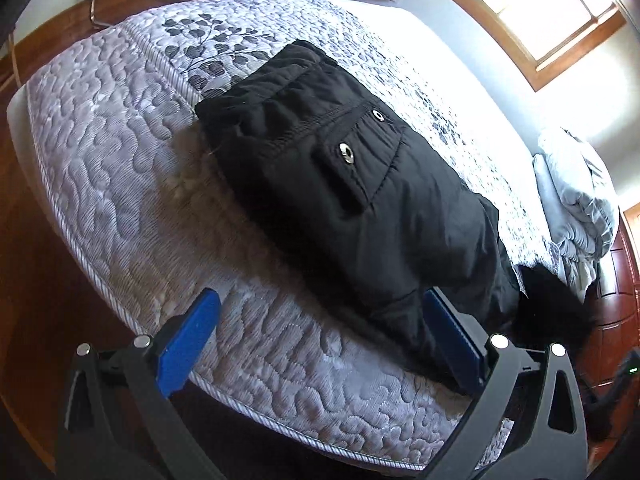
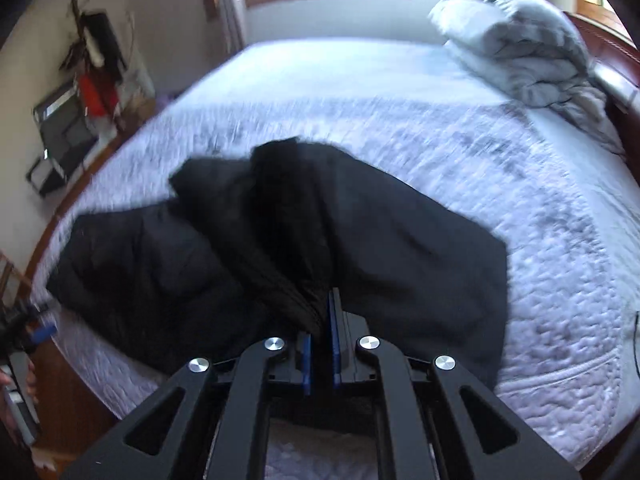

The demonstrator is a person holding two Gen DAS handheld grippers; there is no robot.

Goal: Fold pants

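Black pants point(image 1: 344, 184) lie on the bed point(image 1: 120, 152), near its edge. The right tongs point(image 2: 320, 340) pinch a bunched fold of the pants. The left tongs point(image 1: 316, 344) gape wide by the pants. Bedding point(image 2: 520, 48) is heaped at the headboard.

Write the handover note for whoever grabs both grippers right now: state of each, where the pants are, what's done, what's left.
Left gripper: open, holds nothing, above the near edge of the mattress, its right finger beside the pants' near end.
Right gripper: shut on a bunched part of the black pants, lifting that part above the rest.
Pants: on the mattress; the waist end with its snap pocket lies flat, the gripped part is raised and creased.
Gray bedding is piled at the far corner, apart from the pants.
Done: one fold started, judging by the lifted cloth.
Left: lay the held part over, smooth it, finish folding.
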